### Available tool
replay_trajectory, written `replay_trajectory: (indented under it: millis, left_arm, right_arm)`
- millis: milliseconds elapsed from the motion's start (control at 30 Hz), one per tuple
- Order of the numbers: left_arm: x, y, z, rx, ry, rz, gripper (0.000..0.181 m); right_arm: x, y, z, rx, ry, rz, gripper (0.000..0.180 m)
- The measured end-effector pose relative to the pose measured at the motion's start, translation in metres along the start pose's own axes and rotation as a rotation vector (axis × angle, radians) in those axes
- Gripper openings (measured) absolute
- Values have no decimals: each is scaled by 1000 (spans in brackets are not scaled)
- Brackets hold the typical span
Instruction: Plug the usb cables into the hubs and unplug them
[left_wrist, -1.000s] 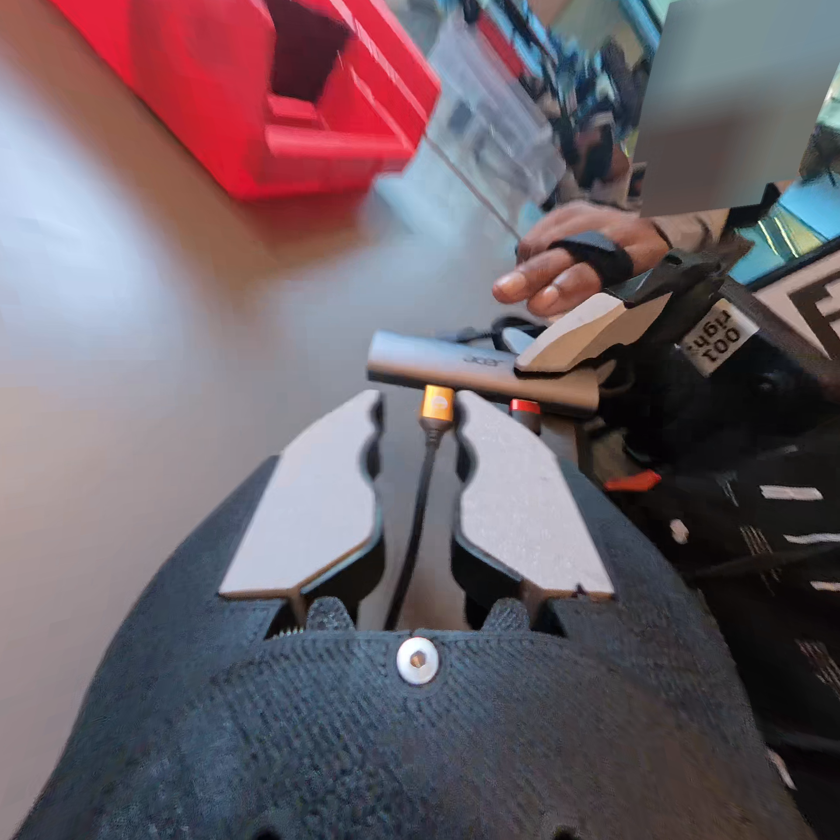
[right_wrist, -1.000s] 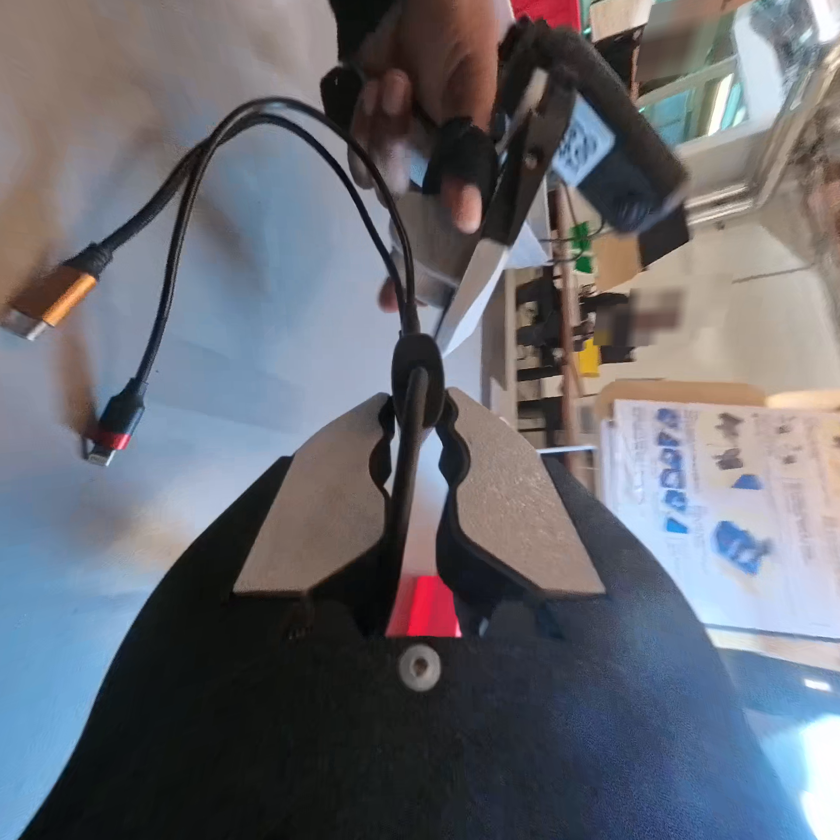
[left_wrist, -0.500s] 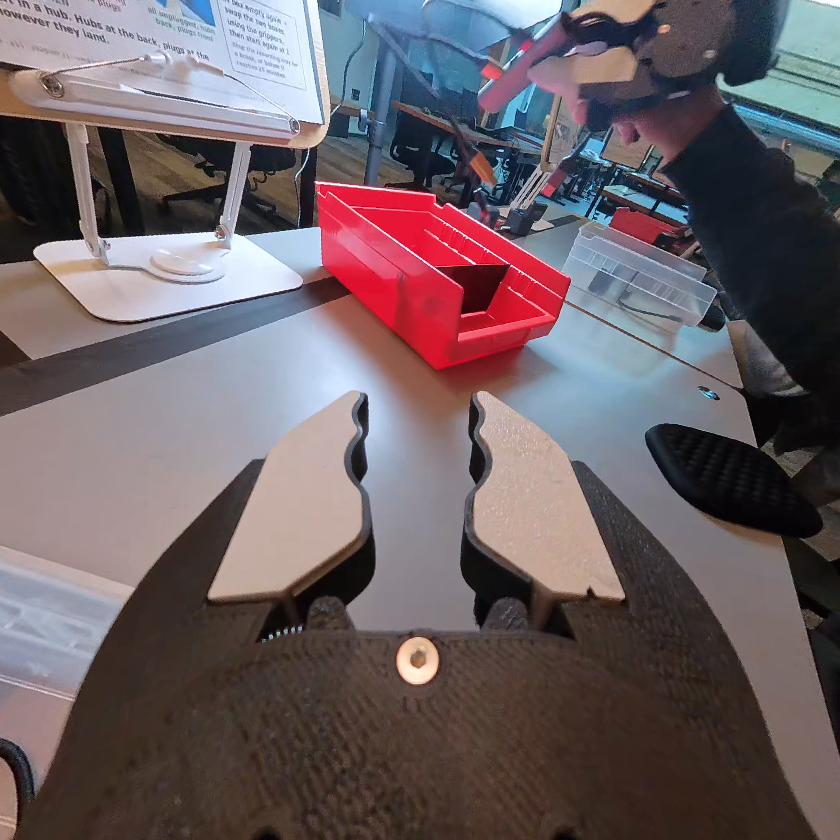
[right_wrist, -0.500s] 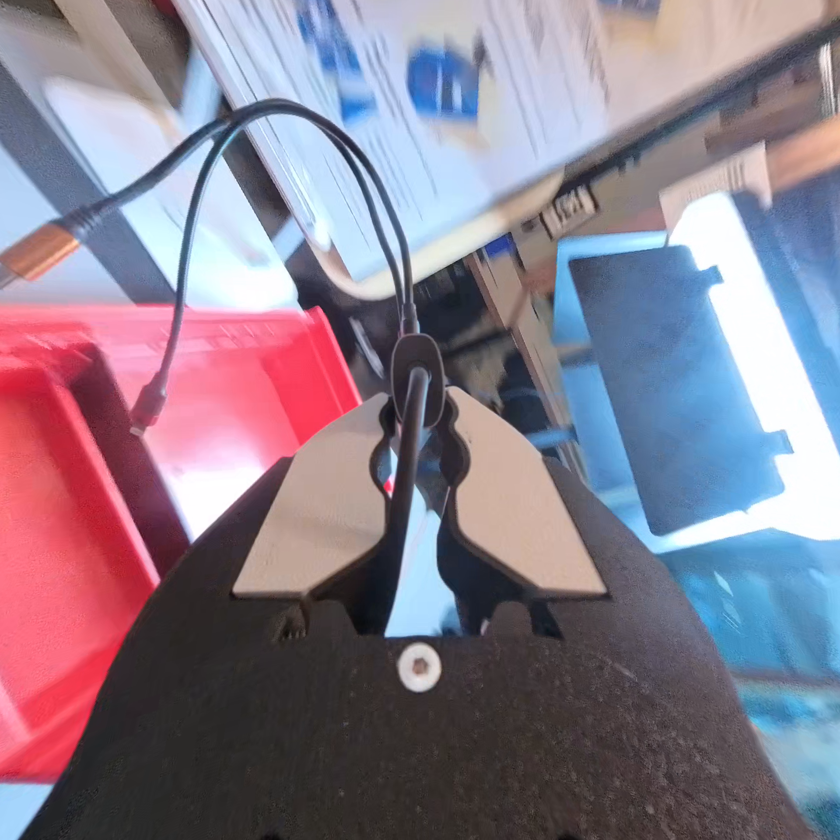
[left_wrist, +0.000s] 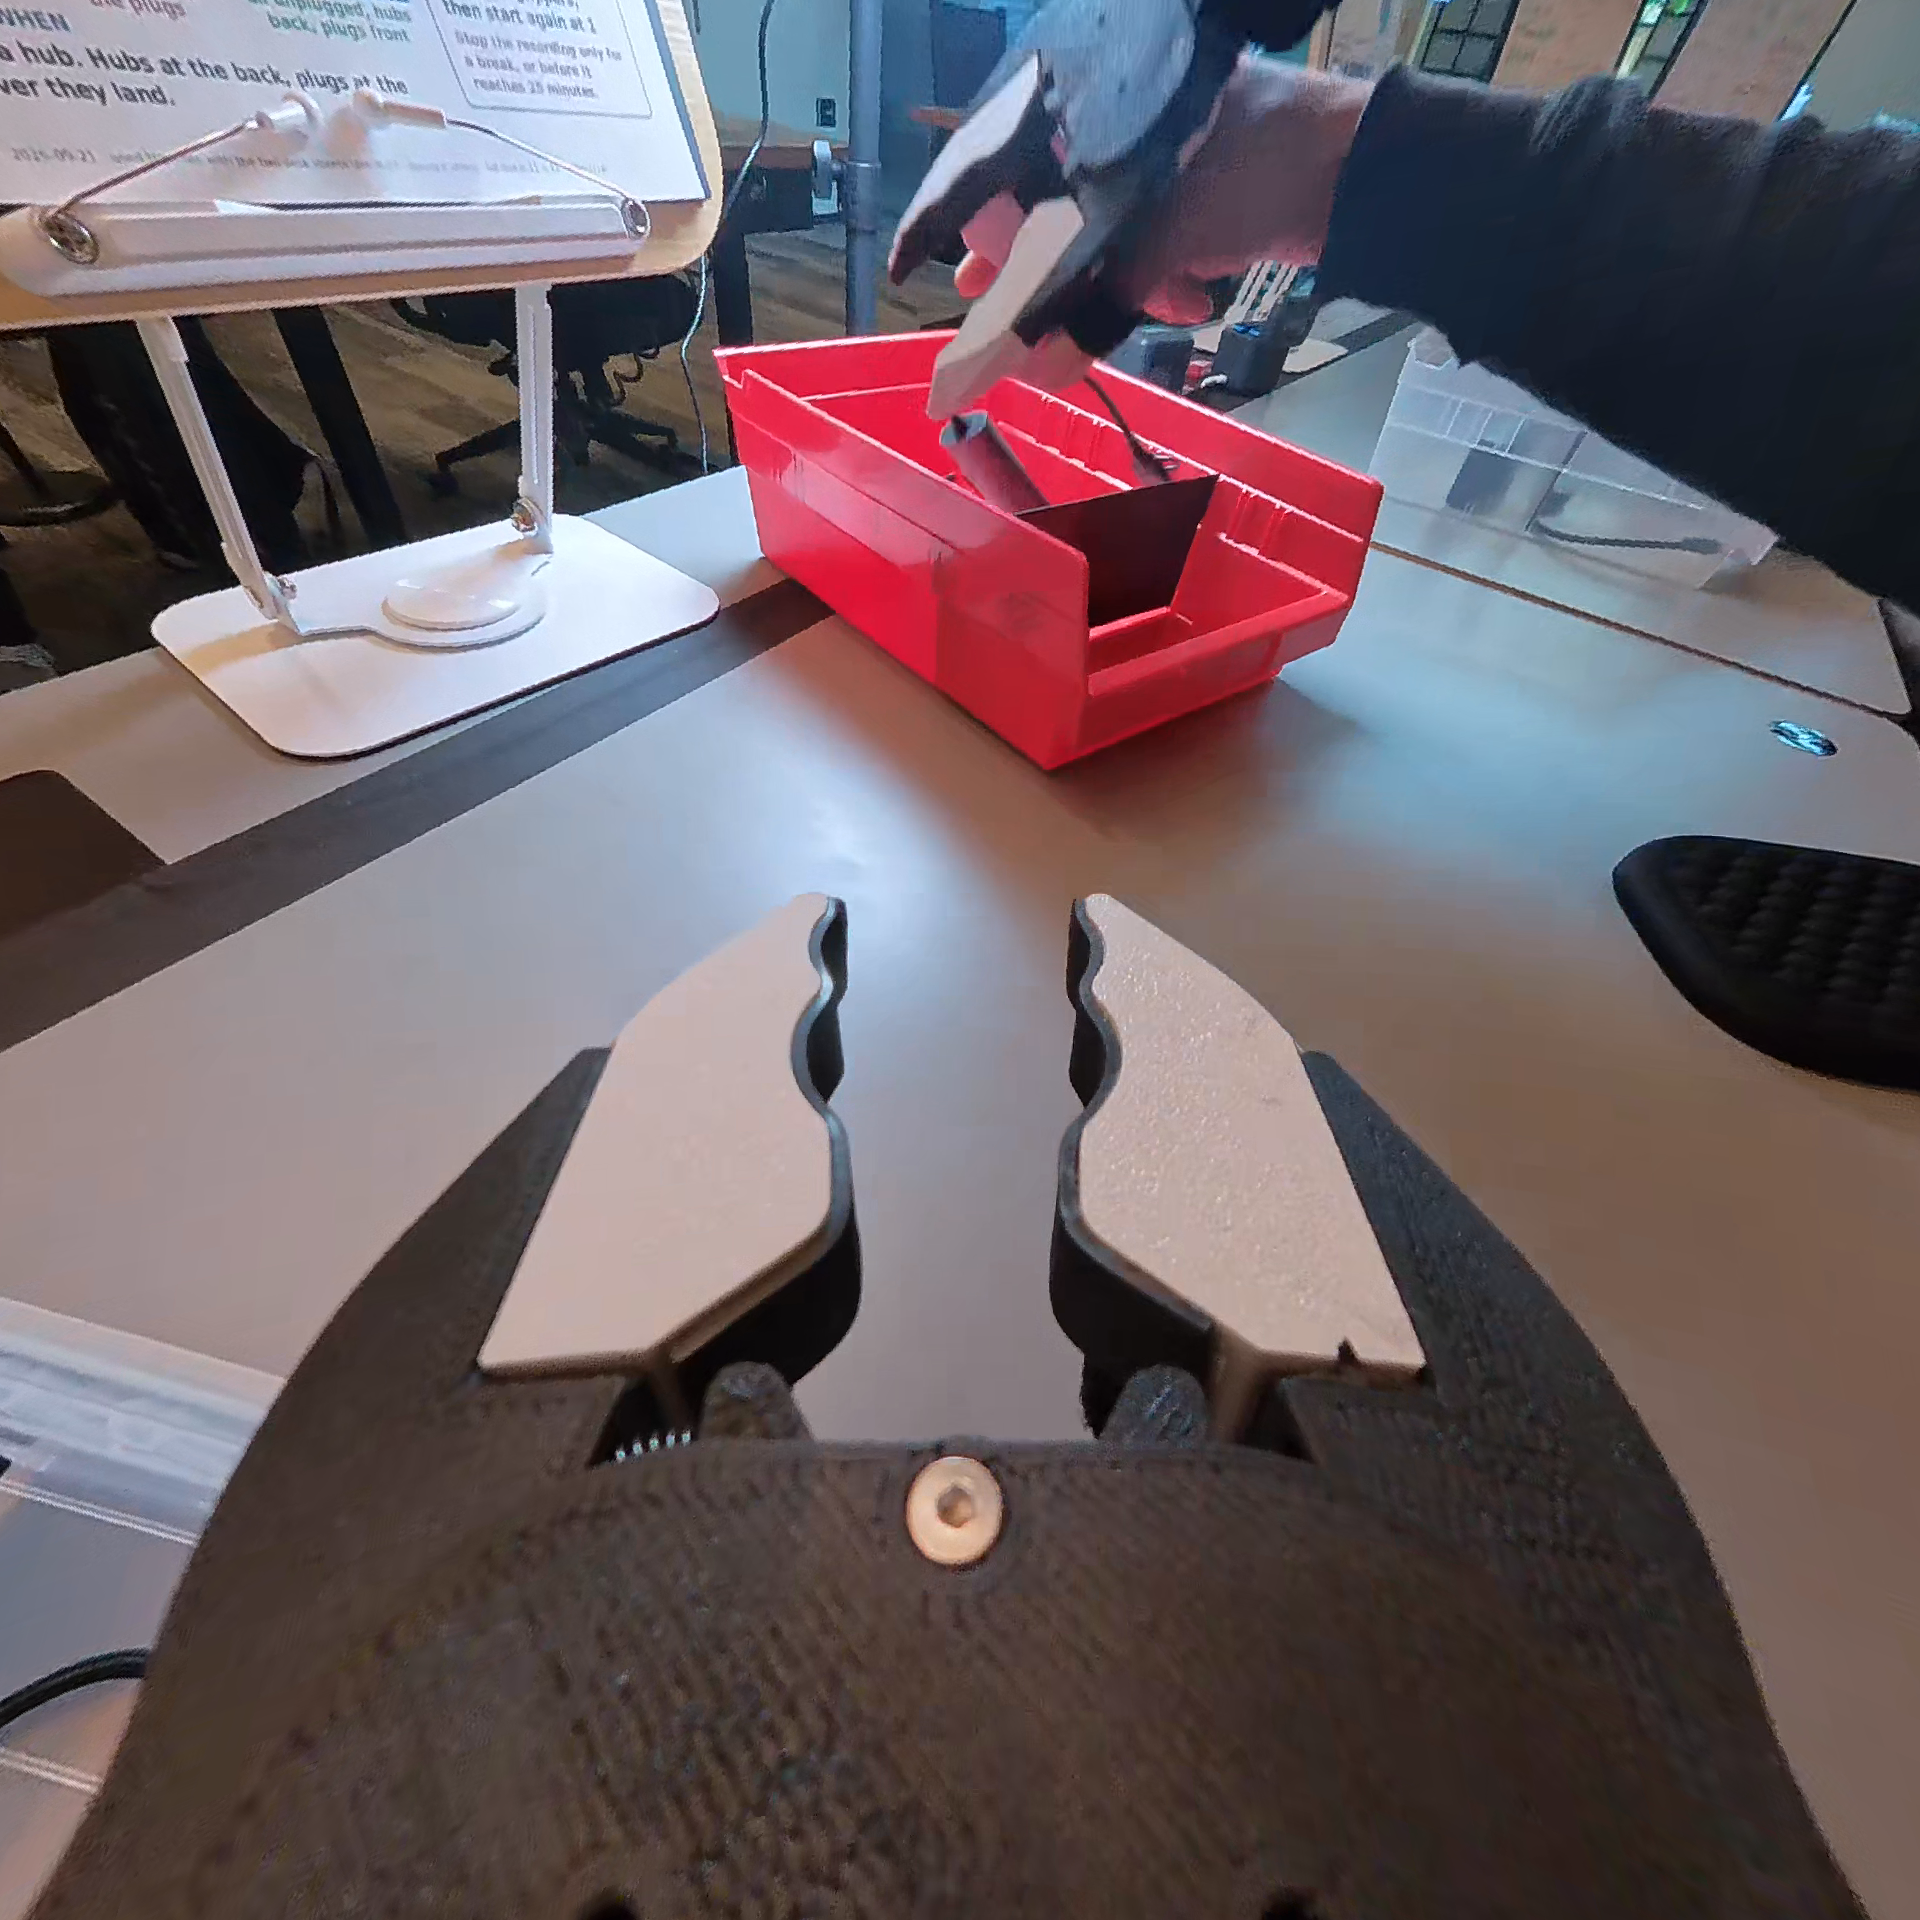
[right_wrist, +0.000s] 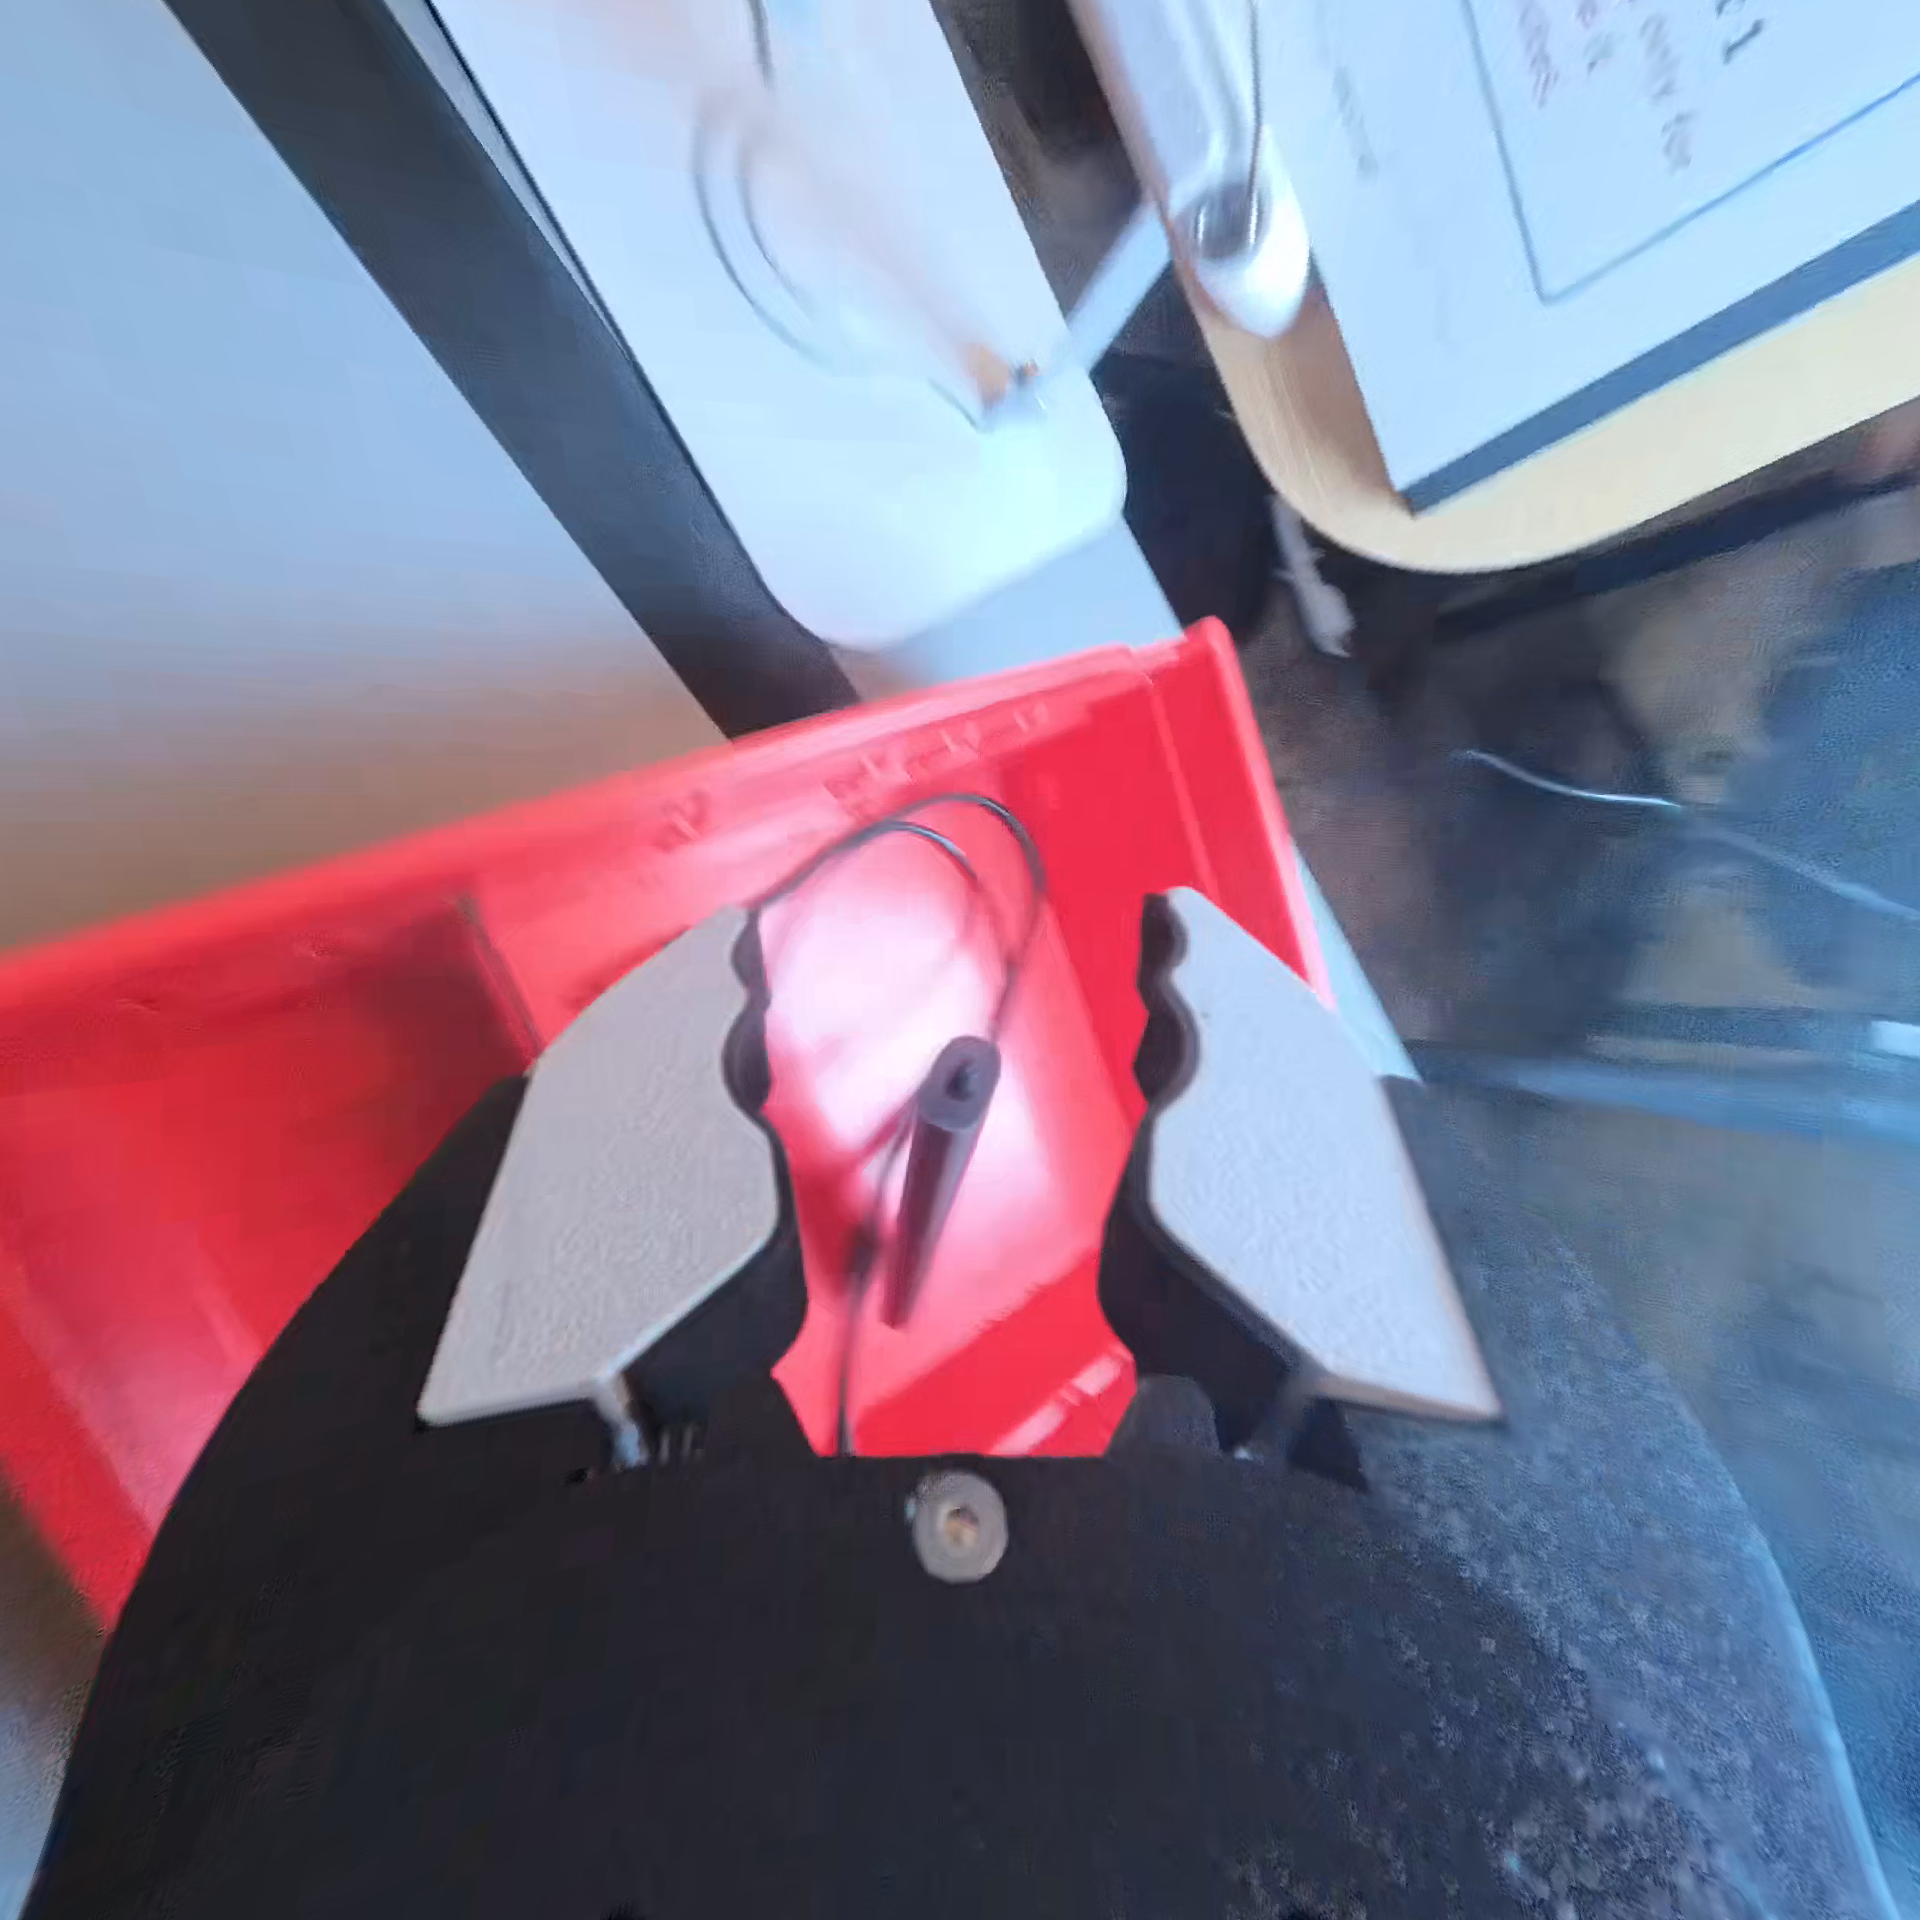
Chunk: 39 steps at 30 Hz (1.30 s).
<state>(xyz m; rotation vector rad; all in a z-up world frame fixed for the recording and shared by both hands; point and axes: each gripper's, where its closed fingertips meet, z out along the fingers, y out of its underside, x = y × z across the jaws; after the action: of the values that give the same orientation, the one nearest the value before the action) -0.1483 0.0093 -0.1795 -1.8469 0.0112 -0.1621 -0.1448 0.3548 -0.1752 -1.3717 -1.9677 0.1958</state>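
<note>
Two grippers show, both with fingers spread and nothing between them. The left gripper (left_wrist: 951, 997) hovers low over the smooth grey counter (left_wrist: 1351, 831), its flat, grainy grey pads with wavy inner edges set in ribbed black plastic. The red bin (left_wrist: 1049, 582), a glossy hard-plastic box with a black divider, stands beyond it. The right gripper (right_wrist: 951, 997), held in a hand (left_wrist: 1226, 197), hangs over the bin's far compartment with its fingers wide apart. A slim dark grey hub (right_wrist: 935, 1174), a rounded bar, is tilted inside that compartment directly under the gripper, untouched by either pad; thin black cables (right_wrist: 977, 831) loop from it against the bin's wall. The right wrist view is blurred, so the plugs cannot be made out. Left of the bin stands a white stand (left_wrist: 436, 644) with a flat rounded base, carrying a printed sheet. Right of the bin lies a clear plastic tray (left_wrist: 1558, 488).
</note>
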Motion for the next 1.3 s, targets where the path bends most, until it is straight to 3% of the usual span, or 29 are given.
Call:
replay_trajectory:
  millis: [100, 367, 500, 600, 733, 967, 1300]
  left_arm:
    - [-1, 2, 1, -6, 1, -6, 40]
    - [-12, -9, -10, 6, -63, 11, 41]
    - [-45, -31, -39, 37, -191, 43, 41]
    - [-90, -43, -73, -11, -337, 79, 42]
    - [-151, -38, -109, -224, -439, 107, 45]
    - [-251, 12, -170, -1020, -578, 424, 46]
    - [-279, 71, -153, -1534, -456, 359, 54]
  right_arm:
    - [-1, -30, -19, 124, -107, 116, 76]
    - [-56, -88, -114, 611, -203, 211, 63]
    - [-121, -78, -153, 836, -230, 366, 54]
    - [-185, -51, -156, 838, -277, 420, 54]
    - [-265, -17, -154, 793, -453, 495, 54]
    - [-285, 2, -153, 824, -544, 572, 50]
    - [-282, 11, -146, 803, -534, 574, 47]
